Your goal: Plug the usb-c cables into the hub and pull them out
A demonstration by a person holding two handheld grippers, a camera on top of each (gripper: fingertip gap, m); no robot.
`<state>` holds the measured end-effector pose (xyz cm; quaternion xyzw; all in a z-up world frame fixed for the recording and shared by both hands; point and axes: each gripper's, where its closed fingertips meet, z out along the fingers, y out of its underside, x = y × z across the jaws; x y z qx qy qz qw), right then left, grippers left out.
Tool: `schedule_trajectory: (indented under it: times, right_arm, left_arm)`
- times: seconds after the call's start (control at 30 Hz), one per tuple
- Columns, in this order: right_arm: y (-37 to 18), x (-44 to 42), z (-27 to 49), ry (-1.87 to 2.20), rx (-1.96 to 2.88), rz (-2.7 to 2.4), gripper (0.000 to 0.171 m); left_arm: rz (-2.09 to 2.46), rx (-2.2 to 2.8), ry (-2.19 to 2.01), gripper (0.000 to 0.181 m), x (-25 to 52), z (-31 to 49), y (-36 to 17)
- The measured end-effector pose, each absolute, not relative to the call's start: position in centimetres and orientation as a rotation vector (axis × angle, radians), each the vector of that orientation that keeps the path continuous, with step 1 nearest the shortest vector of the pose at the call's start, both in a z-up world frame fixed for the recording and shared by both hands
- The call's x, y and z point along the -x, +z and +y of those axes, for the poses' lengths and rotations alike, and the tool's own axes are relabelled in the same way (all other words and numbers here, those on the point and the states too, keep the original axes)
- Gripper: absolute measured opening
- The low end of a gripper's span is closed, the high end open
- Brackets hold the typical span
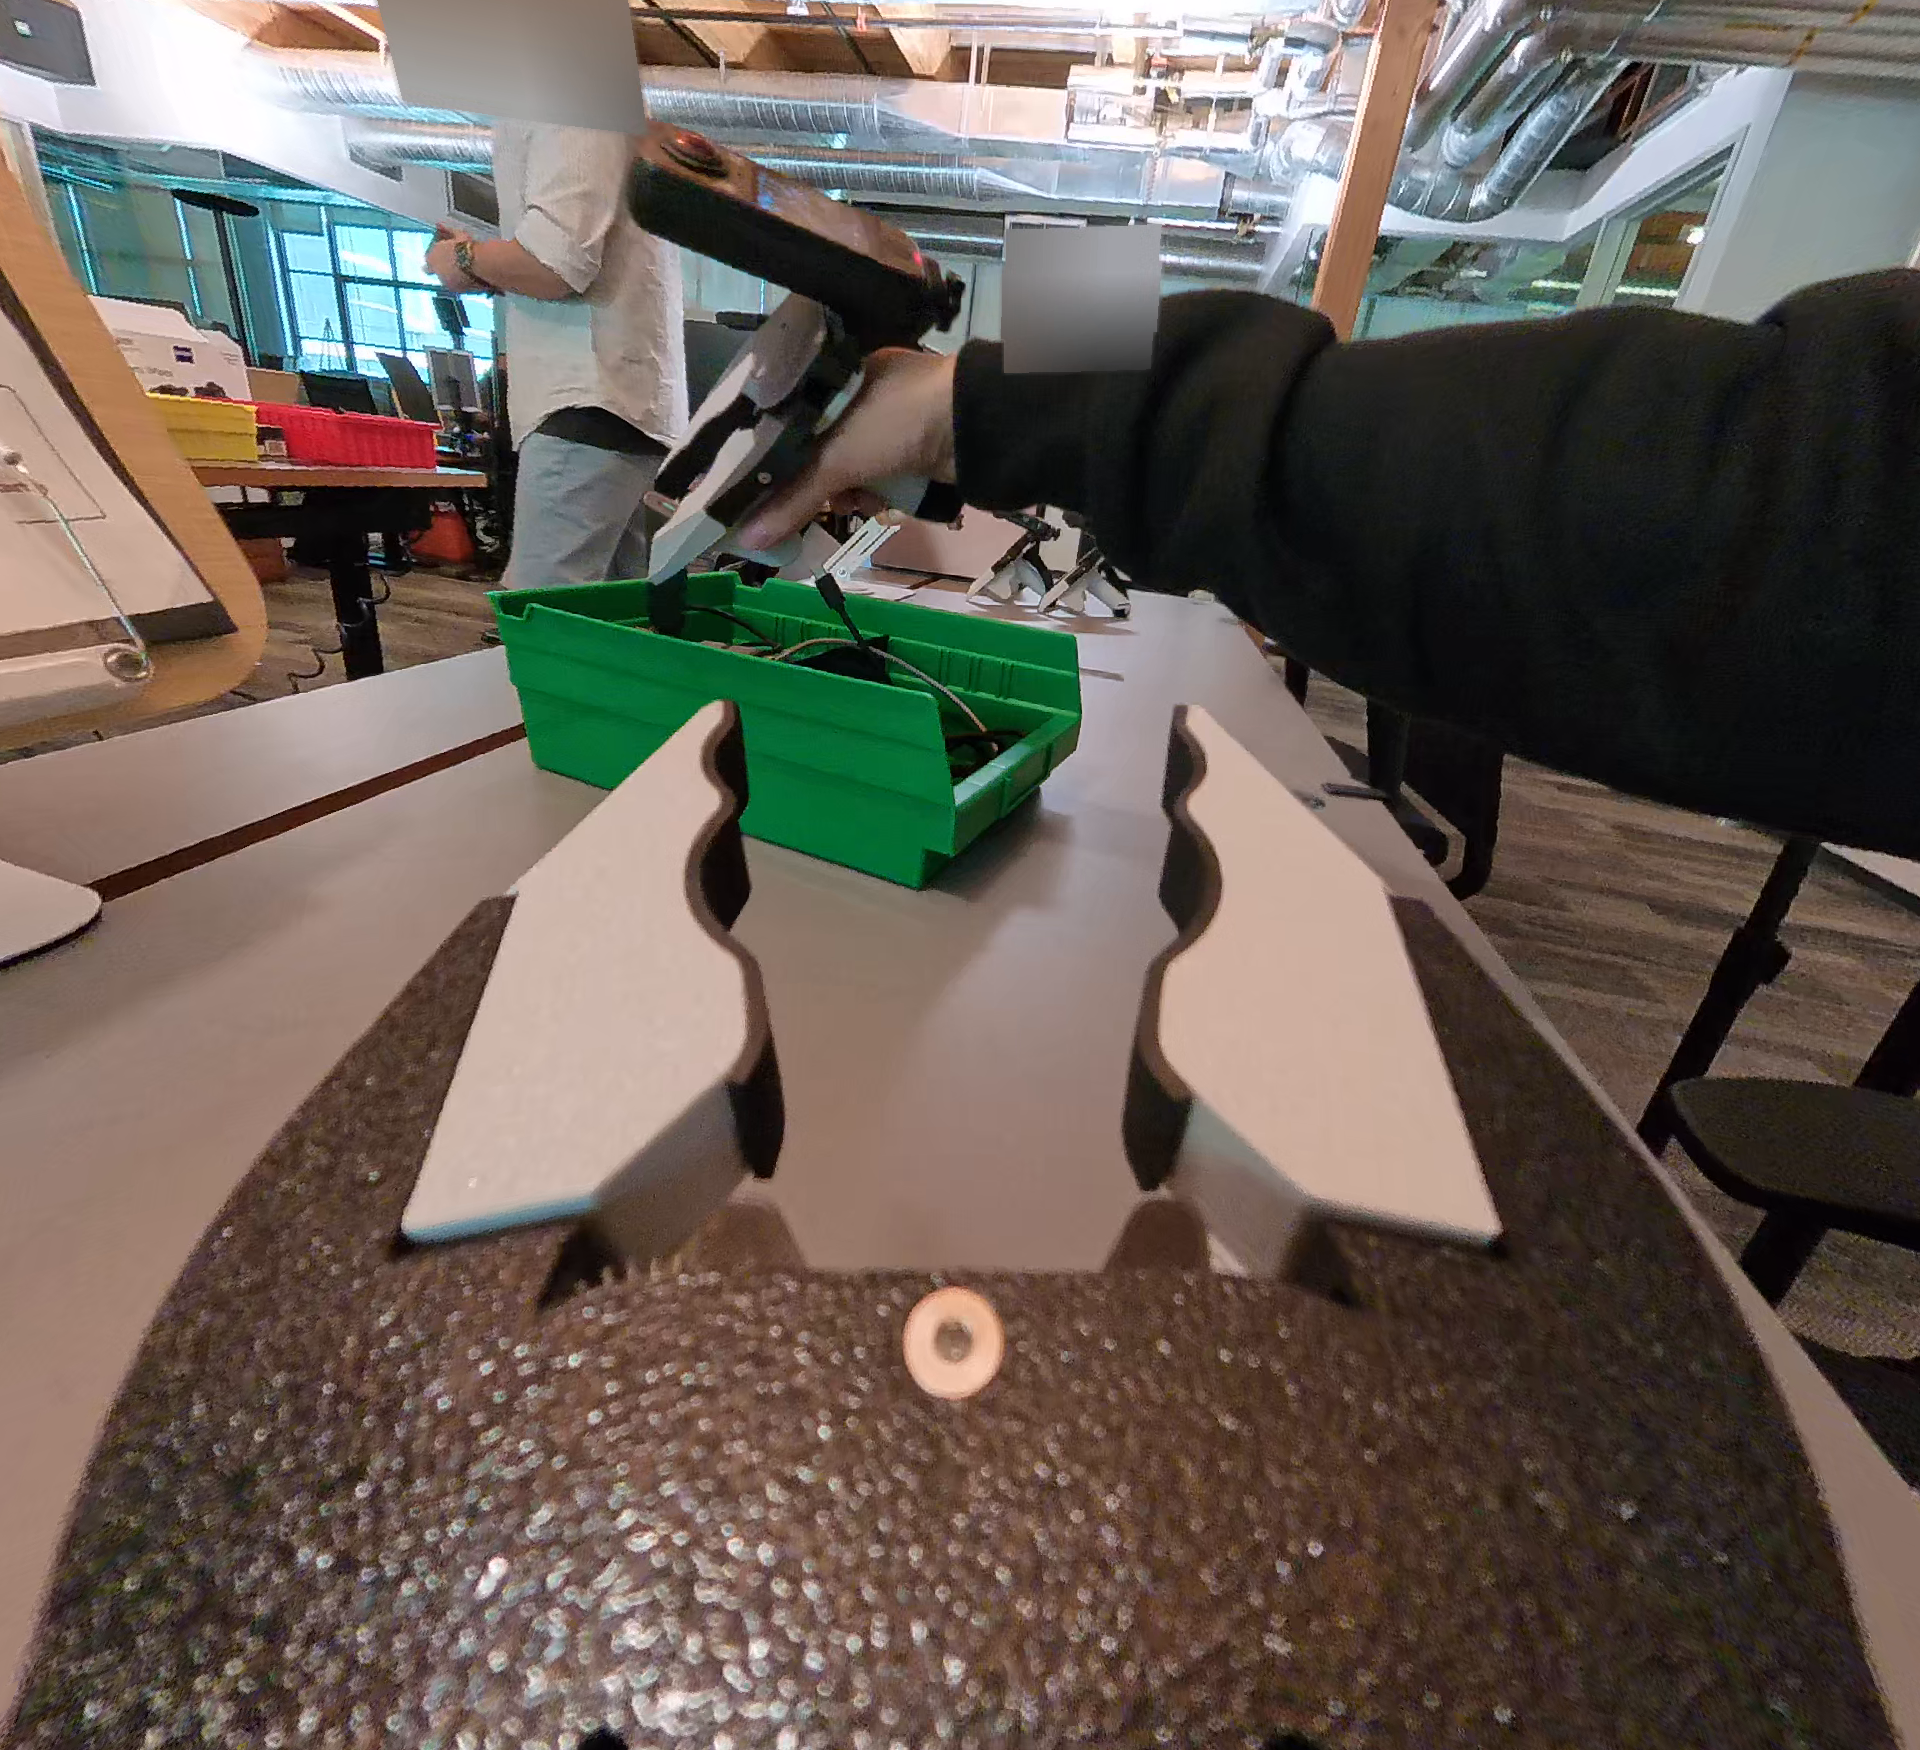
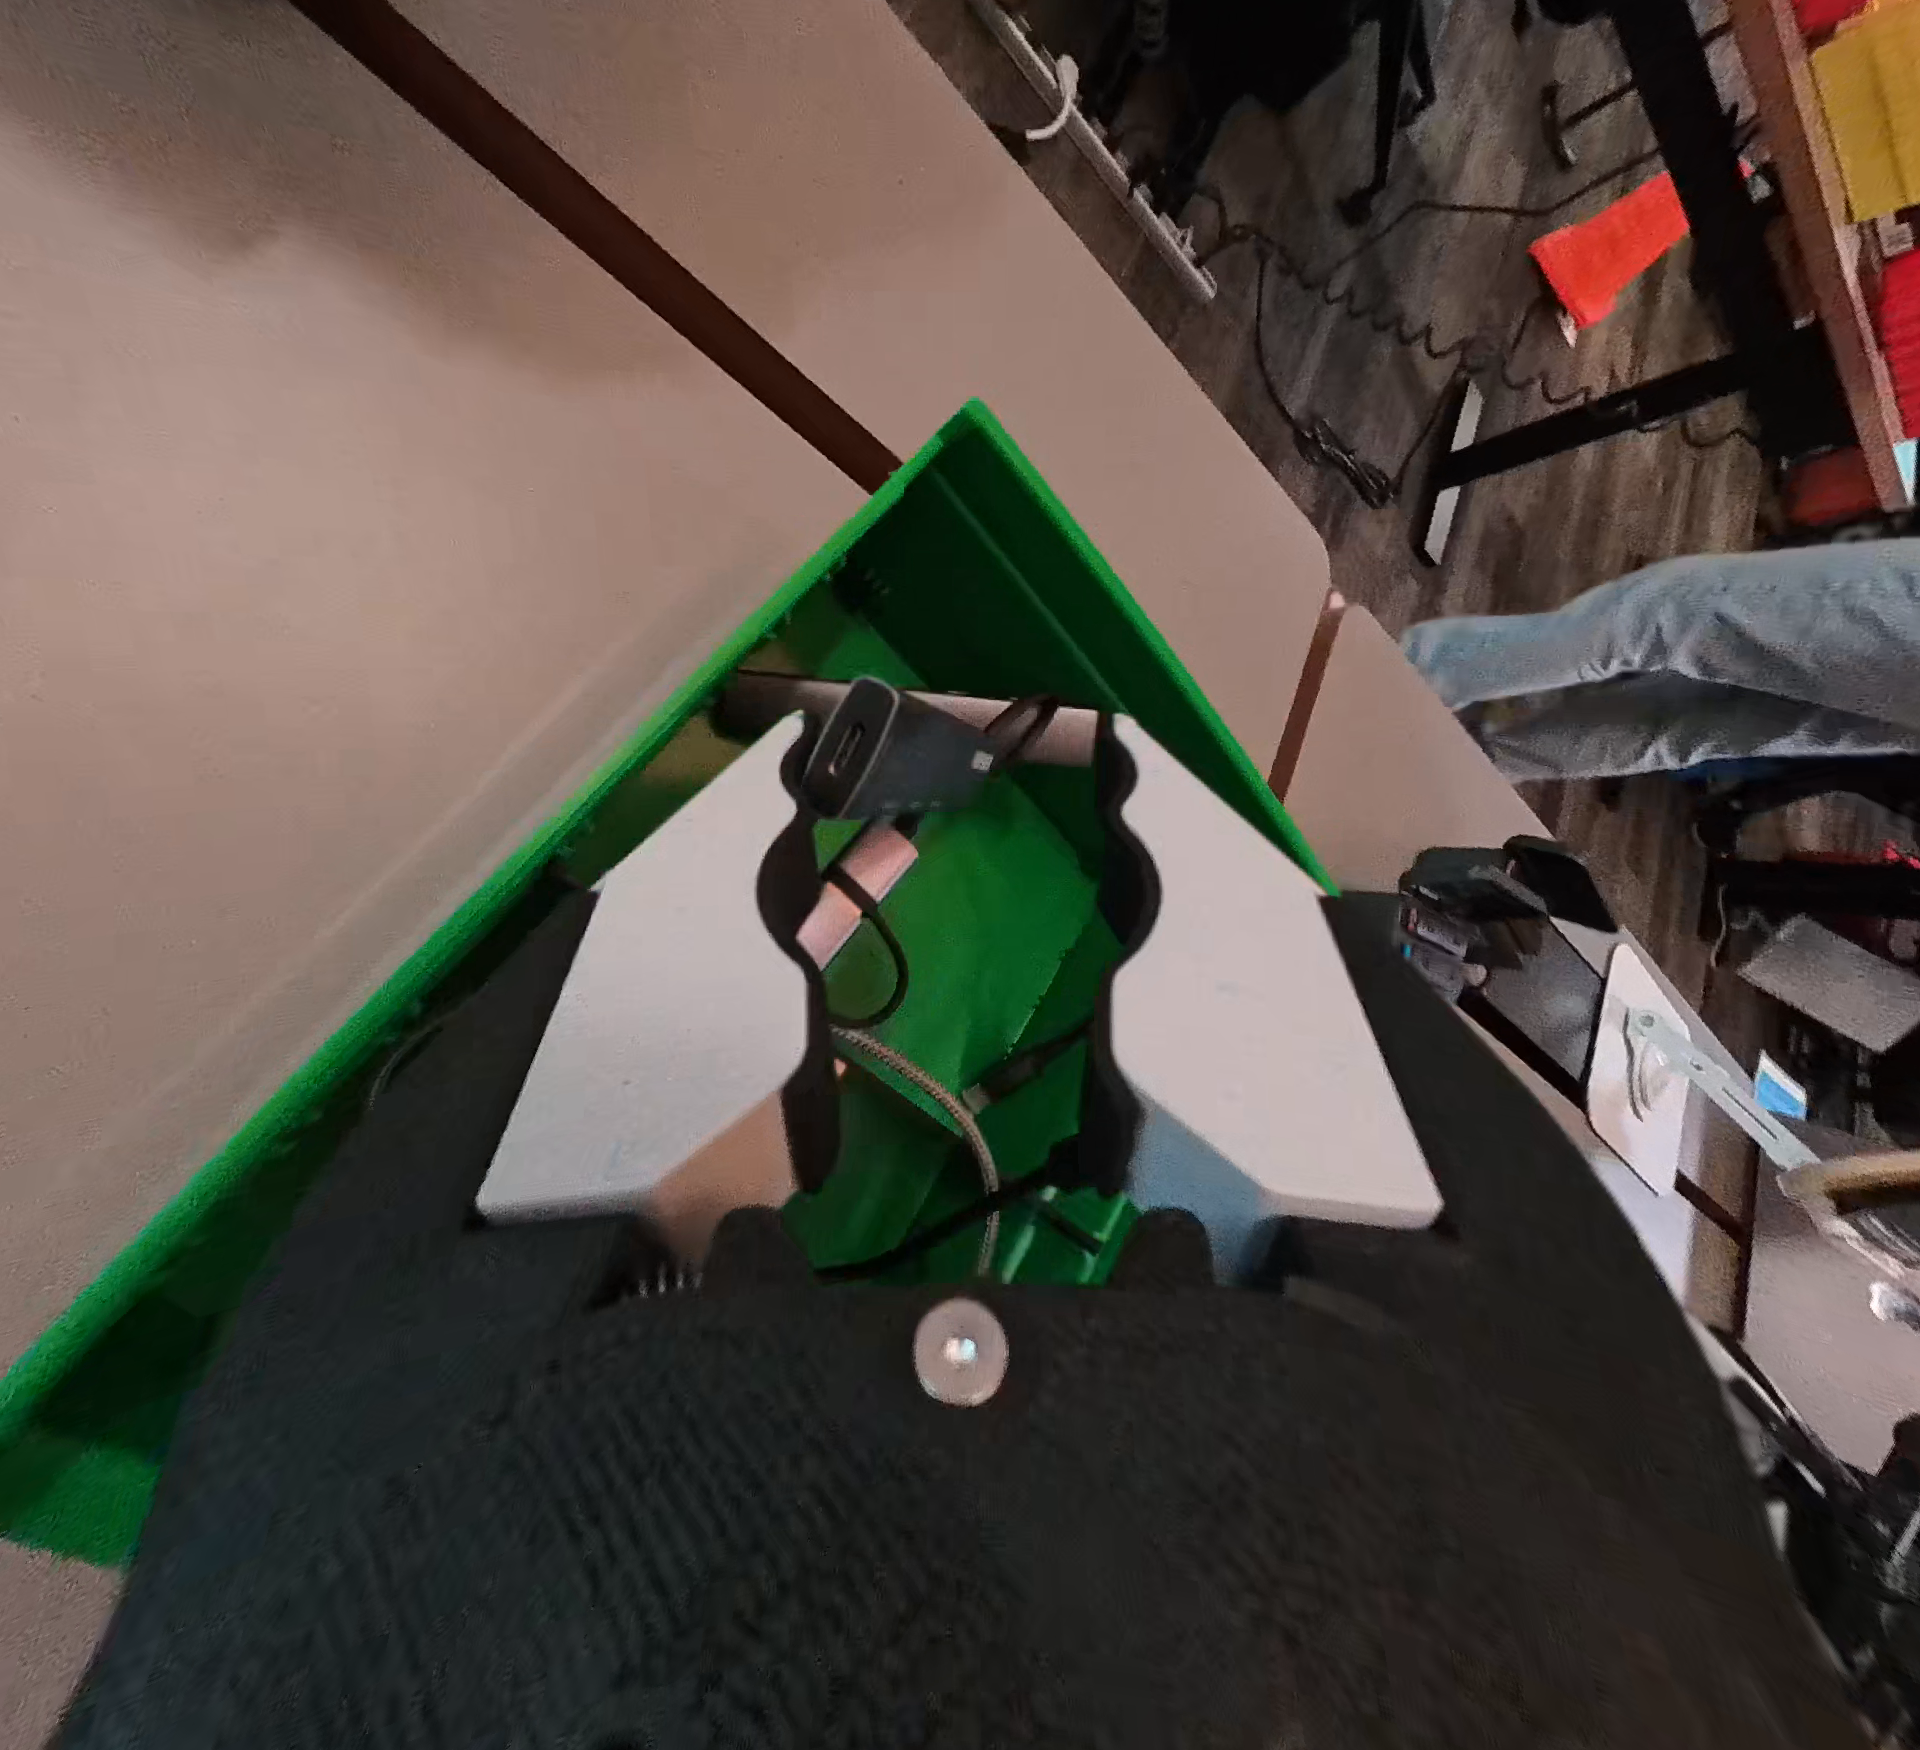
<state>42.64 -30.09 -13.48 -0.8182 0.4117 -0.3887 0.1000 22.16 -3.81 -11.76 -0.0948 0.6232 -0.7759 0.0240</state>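
my left tongs [image 1: 951, 879] hang released over the bare grey table [image 1: 260, 1025], fingers spread wide with nothing between them, pointing toward the green bin [image 1: 831, 765] that sits near the table's far end. in that same view my right tongs [image 1: 675, 583] dip into the far-left corner of the bin, held by a hand [image 1: 883, 443] in a black sleeve [image 1: 1455, 537] that crosses the right half of the picture and hides much of the room behind it.

from the right wrist camera, the right tongs [image 2: 951, 879] are spread apart inside the bin, grasping nothing. the dark grey hub [image 2: 883, 750] lies just past the fingertips, one end with a port facing the camera, tilted against a corner of the bin. a pinkish metal connector [image 2: 852, 900] sits just below it, touching or nearly touching. a black cable [image 2: 883, 973] loops over the bin floor, and a braided cable [image 2: 961, 1129] runs down between the fingers. these crowd the hub, and the bin wall [image 2: 1091, 640] closes it in on the right.

beyond the bin, a person in a pale shirt [image 1: 582, 298] stands by another table carrying red and yellow trays [image 1: 343, 435]. spare grippers [image 1: 1049, 583] rest on the table behind the bin. a black chair [image 1: 1787, 1150] stands off the table's right edge.
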Motion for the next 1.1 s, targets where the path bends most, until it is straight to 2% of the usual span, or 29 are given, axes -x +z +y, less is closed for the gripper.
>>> schedule_trajectory:
  times: [0.03,0.07,0.13,0.3,0.4,0.57,0.67,0.73,0.8,0.9,0.97,1.1]
  right_arm:
    - [-13.7,-42.3,-29.9,-1.128,2.442,1.172,0.039]
    - [-13.9,-41.9,-29.9,-1.124,2.497,1.12,0.019]
    - [-14.5,-41.5,-30.9,-1.196,2.595,1.098,0.01]
    - [-15.8,-41.9,-29.4,-1.233,2.69,0.908,0.009]
    - [-18.1,-41.7,-27.8,-1.097,2.763,0.871,0.018]
    - [-14.5,-44.4,-29.7,-1.219,2.238,1.256,0.008]
    - [-14.7,-43.9,-30.1,-1.21,2.372,1.152,0.008]
    - [-13.7,-43.7,-32.1,-1.369,2.479,1.137,0.008]
    - [-12.0,-43.8,-32.1,-1.378,2.298,1.184,0.008]
    - [-9.7,-43.8,-31.1,-1.009,1.788,1.367,0.007]
    - [-9.7,-43.4,-29.7,-0.701,1.653,1.361,0.008]
    - [-11.0,-42.4,-31.4,-0.666,1.64,1.395,0.008]
  left_arm:
    - [1.925,0.296,-2.411,0.078,-22.1,-3.8,-11.7]
    - [1.924,0.296,-2.414,0.078,-22.1,-3.8,-11.6]
    - [1.926,0.29,-2.414,0.078,-22.0,-3.8,-11.6]
    - [1.935,0.274,-2.409,0.077,-21.8,-3.9,-11.7]
    - [1.935,0.291,-2.419,0.076,-22.0,-3.9,-11.8]
    - [1.927,0.295,-2.434,0.075,-22.0,-3.7,-11.6]
    - [1.922,0.301,-2.443,0.074,-22.1,-3.7,-11.6]
    - [1.92,0.307,-2.451,0.074,-22.1,-3.6,-11.5]
    - [1.92,0.31,-2.459,0.073,-22.1,-3.6,-11.5]
    - [1.925,0.311,-2.463,0.073,-22.1,-3.7,-11.6]
    - [1.93,0.309,-2.463,0.073,-22.1,-3.7,-11.7]
    - [1.931,0.307,-2.458,0.073,-22.1,-3.8,-11.7]
